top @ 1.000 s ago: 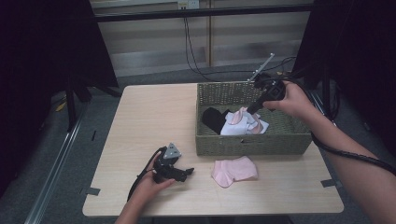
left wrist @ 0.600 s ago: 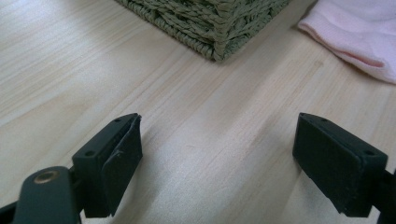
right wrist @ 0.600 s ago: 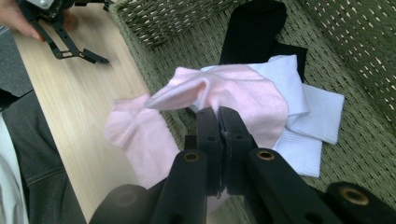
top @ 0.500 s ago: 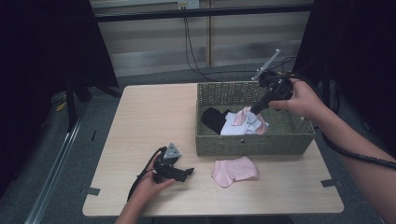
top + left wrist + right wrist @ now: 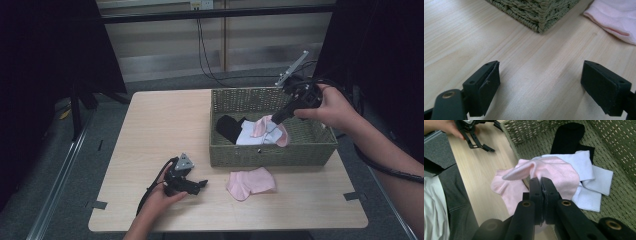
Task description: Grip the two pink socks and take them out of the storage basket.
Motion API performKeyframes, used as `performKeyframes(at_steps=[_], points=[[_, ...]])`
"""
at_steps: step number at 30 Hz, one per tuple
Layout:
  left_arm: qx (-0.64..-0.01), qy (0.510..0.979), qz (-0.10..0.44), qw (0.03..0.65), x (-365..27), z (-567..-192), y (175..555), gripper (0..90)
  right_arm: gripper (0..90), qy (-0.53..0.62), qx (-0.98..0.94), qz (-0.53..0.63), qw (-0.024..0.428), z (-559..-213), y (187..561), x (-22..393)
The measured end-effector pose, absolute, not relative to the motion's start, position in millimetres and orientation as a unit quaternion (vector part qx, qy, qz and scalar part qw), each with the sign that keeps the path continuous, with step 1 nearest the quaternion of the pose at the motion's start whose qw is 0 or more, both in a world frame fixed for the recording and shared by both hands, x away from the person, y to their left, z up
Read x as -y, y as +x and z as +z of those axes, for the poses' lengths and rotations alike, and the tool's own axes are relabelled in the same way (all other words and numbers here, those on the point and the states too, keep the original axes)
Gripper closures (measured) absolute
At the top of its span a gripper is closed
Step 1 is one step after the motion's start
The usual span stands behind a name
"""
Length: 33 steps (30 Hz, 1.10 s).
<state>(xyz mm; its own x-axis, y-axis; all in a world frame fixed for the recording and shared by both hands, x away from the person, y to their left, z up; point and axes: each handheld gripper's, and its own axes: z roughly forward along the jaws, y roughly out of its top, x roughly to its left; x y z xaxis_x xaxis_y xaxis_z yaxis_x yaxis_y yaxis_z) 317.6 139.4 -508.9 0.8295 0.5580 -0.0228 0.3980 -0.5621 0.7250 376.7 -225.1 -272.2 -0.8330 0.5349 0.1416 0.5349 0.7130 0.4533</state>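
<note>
Pink sock (image 5: 554, 173) is gripped by the right claw (image 5: 541, 182), seemingly above the basket (image 5: 272, 152); the left claw (image 5: 540, 82) is held wide open on the bench (image 5: 529, 65).

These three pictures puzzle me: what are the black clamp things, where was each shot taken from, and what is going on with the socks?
A person sits at a wooden table holding a hand-operated two-jaw gripper in each hand. The high view looks down from above. The other two come from cameras riding on the grippers, looking along their black jaws. The left gripper rests low on the table, jaws wide open and empty. The right gripper is over the woven basket, jaws shut on a pink sock that it holds above the rest. In the basket lie a white sock and a black sock. A second pink sock lies on the table in front of the basket.
</note>
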Motion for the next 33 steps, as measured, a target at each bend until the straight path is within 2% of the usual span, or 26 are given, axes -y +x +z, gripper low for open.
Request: performKeyframes(at_steps=[19,33], points=[[-0.272,0.877,0.106,0.382,-139,-509,318,15.3,87.6,-0.239,0.936,-0.258,0.000,-272,343,210],[-0.274,0.876,0.104,0.383,-139,-509,317,15.3,87.5,-0.217,0.940,-0.261,0.022,-288,325,199]])
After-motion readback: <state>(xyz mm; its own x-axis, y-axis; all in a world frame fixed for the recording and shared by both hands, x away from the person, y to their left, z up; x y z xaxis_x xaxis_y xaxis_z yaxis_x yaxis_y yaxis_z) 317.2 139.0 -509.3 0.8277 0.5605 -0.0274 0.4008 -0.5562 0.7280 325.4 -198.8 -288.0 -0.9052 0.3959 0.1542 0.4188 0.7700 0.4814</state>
